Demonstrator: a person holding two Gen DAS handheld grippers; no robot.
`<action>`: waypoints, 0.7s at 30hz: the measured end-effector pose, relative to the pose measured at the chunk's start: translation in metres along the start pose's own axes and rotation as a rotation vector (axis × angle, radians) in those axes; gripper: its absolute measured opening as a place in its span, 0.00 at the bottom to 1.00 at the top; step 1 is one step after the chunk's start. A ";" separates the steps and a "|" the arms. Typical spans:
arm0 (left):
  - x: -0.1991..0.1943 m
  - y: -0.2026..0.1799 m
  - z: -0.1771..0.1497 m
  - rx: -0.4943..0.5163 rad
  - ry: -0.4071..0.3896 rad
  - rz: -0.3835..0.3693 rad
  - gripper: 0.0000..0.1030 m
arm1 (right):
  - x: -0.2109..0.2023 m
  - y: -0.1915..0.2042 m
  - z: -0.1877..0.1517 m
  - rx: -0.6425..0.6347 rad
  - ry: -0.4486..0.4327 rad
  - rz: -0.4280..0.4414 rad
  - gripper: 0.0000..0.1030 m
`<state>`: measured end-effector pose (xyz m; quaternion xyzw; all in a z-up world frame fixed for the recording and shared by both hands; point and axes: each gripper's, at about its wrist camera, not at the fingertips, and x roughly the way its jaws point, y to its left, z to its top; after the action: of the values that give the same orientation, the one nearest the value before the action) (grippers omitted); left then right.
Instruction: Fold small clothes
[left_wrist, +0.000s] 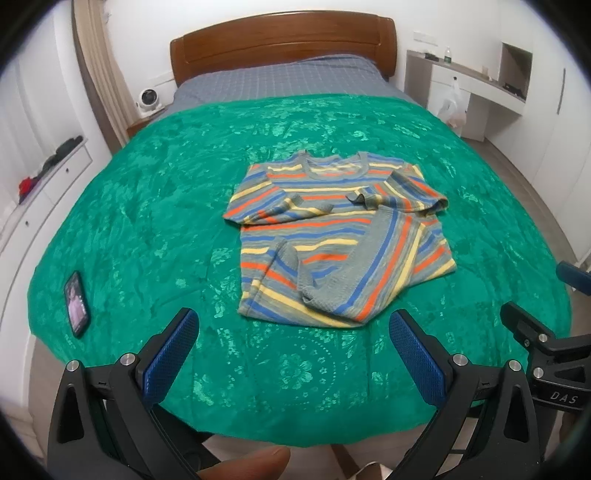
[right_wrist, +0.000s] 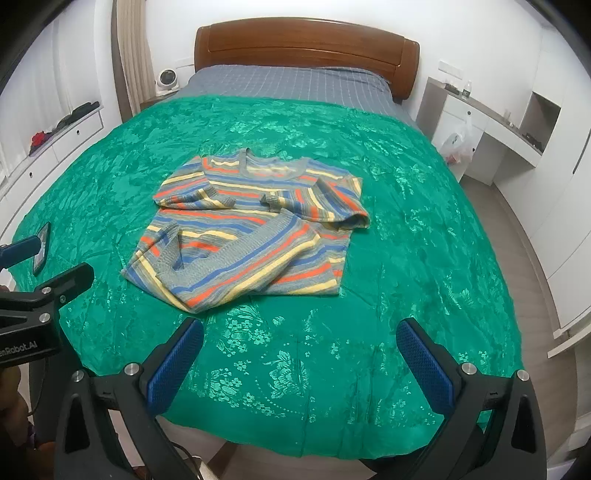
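Observation:
A small striped sweater (left_wrist: 332, 236) in grey, blue, orange and yellow lies on the green bedspread (left_wrist: 147, 206), collar toward the headboard, both sleeves folded across the body. It also shows in the right wrist view (right_wrist: 251, 236). My left gripper (left_wrist: 293, 332) is open and empty, just short of the sweater's near hem. My right gripper (right_wrist: 301, 343) is open and empty, near the hem's right side. Part of the right gripper shows at the right edge of the left wrist view (left_wrist: 535, 332); part of the left gripper shows at the left edge of the right wrist view (right_wrist: 44, 291).
A phone (left_wrist: 77, 303) lies on the bedspread at the near left, also in the right wrist view (right_wrist: 41, 251). The wooden headboard (left_wrist: 284, 40) is at the far end. White drawers (left_wrist: 55, 173) stand left, a white desk (right_wrist: 491, 122) right.

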<state>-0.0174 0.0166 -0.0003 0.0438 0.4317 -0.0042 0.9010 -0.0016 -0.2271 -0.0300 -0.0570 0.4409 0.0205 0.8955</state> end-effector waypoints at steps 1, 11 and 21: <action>0.000 0.000 0.000 -0.002 0.002 -0.003 1.00 | 0.000 0.000 0.000 -0.001 0.001 0.001 1.00; -0.001 0.001 -0.001 0.004 0.008 0.003 1.00 | -0.001 0.004 0.001 -0.006 0.005 -0.010 1.00; 0.002 0.003 -0.002 -0.001 0.033 -0.012 1.00 | -0.007 0.001 0.004 -0.008 -0.011 -0.063 1.00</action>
<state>-0.0176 0.0193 -0.0035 0.0410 0.4466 -0.0088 0.8937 -0.0033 -0.2254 -0.0220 -0.0744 0.4338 -0.0055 0.8979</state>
